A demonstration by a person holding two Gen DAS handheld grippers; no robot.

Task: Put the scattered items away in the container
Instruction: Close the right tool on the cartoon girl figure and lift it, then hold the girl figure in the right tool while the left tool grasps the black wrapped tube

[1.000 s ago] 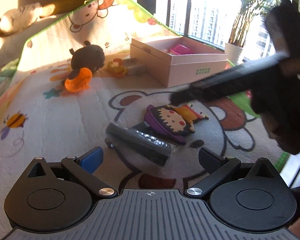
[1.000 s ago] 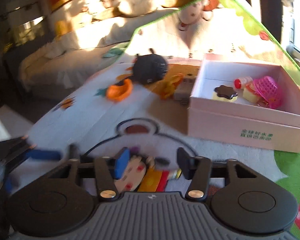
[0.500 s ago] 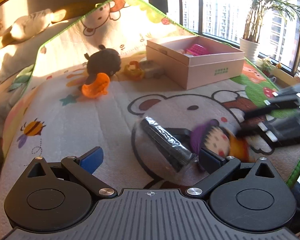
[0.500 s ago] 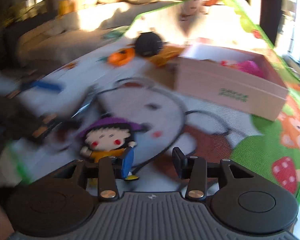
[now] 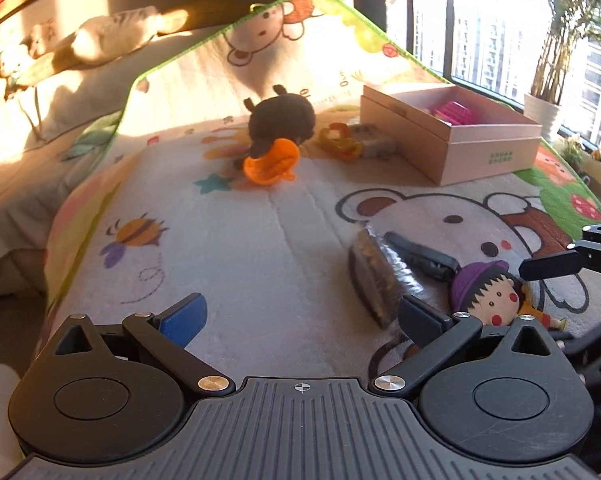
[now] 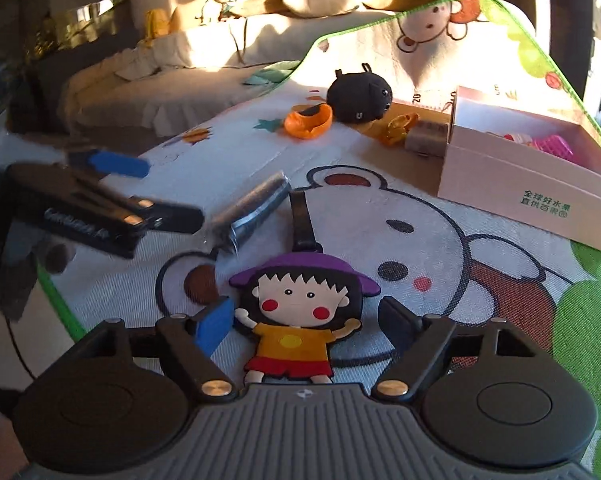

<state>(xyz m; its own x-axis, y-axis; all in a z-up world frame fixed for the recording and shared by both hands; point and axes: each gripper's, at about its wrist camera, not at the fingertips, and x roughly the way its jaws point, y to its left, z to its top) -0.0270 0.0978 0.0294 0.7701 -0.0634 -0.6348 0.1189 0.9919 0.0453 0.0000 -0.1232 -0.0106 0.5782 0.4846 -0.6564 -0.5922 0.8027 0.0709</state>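
The flat rubbery doll tag [image 6: 296, 320] lies on the plush mat [image 6: 440, 208] between the right gripper's [image 6: 306, 322] spread fingers. The left gripper [image 5: 300, 316] gapes empty beside a crinkly wrapped bar [image 5: 380, 276]. The cardboard box [image 6: 528, 196] sits well apart.

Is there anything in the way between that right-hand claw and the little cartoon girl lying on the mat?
Nothing visible. The right gripper is open, its fingers on either side of the cartoon girl tag flat on the play mat. The plastic-wrapped packet lies beyond the tag's black strap, off the gripper's line.
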